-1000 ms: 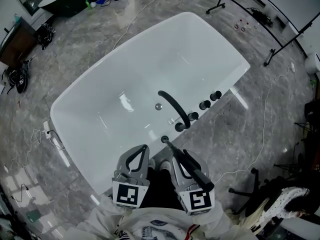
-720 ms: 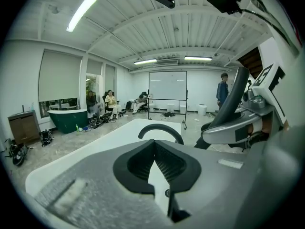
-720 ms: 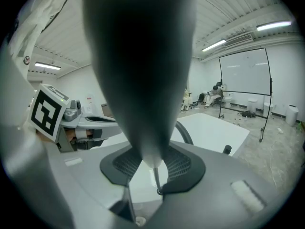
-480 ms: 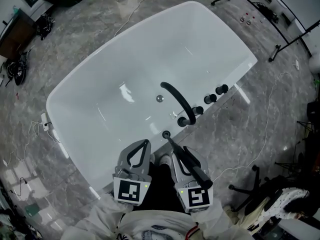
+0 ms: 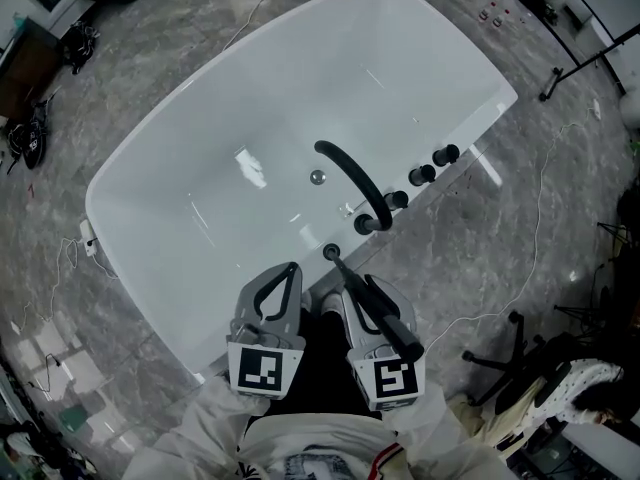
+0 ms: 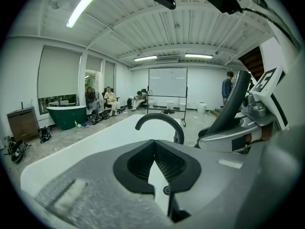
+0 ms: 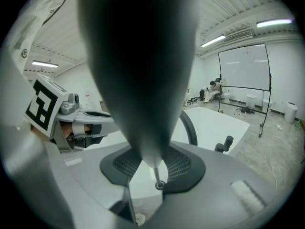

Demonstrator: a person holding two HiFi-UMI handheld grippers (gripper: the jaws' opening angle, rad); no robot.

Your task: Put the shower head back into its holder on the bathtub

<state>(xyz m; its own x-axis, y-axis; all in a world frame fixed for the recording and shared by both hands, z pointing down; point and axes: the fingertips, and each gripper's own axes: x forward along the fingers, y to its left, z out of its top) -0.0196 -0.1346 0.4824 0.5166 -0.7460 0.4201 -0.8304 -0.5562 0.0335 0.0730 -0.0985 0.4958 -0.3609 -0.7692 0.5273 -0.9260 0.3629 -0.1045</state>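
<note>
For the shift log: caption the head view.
Right gripper holds the shower head just short of its holder on the bathtub rim; left gripper empty.

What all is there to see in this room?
bathtub: one, white, middle of view.
floor: one, grey, marbled, all round the bathtub.
spout: one, black, curved, on the near rim.
knobs: at least three, black, rim right of the spout.
holder: one, dark, near rim beside the spout's base.
shower head: one, black, in the right gripper.
left gripper: one, grey, shut, empty, by the near rim.
right gripper: one, grey, shut on the shower head.
</note>
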